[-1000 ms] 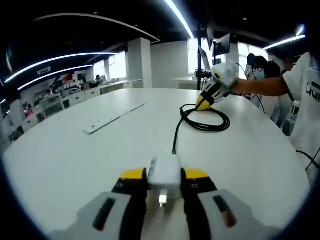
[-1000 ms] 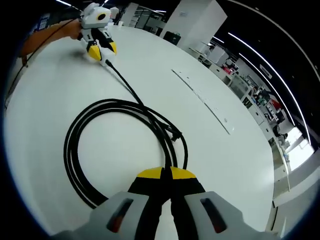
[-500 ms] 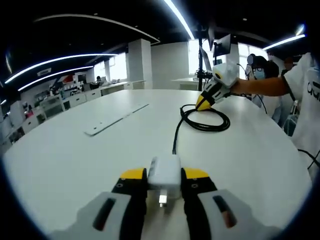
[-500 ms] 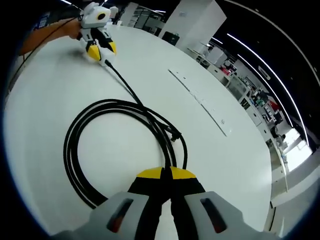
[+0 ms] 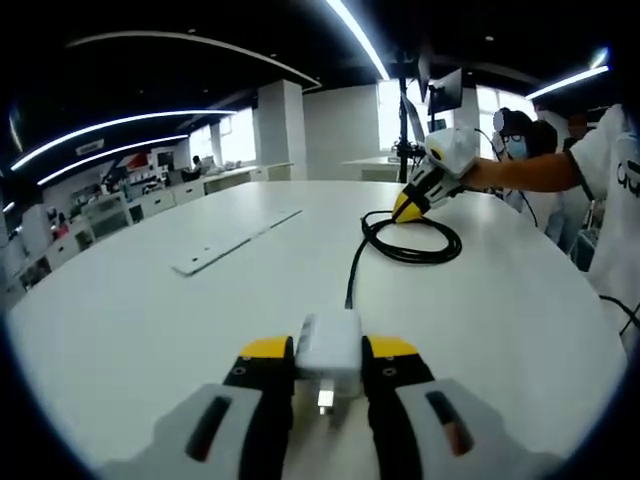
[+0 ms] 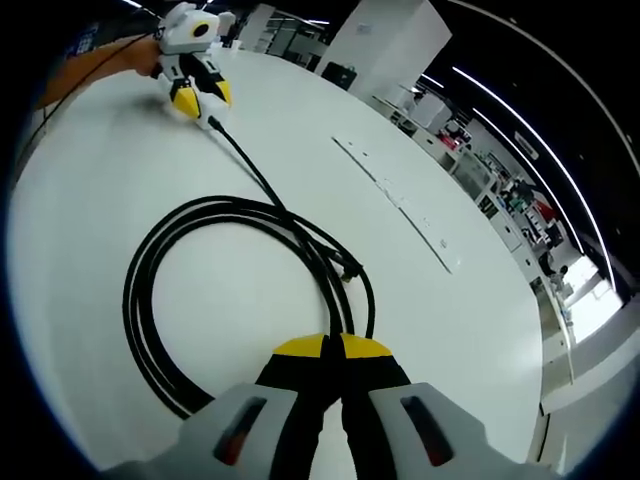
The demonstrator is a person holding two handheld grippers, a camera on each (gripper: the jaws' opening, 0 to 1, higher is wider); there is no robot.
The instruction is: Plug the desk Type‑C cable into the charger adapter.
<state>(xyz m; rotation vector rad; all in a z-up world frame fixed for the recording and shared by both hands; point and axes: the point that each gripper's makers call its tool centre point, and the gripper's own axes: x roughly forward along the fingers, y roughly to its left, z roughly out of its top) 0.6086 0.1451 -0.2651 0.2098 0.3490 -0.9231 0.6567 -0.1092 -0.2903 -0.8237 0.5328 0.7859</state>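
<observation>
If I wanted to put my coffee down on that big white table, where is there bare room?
The widest bare stretch of the table lies beside the flat strip, on the side away from the coiled cable. It is crowded around the coil, where the right gripper pinches the cable, and near the adapter clamped in the left gripper.

A broad white round counter [image 5: 150, 320] carries a coiled black cable [image 6: 200, 290] and a long flat pale strip [image 5: 235, 240].
</observation>
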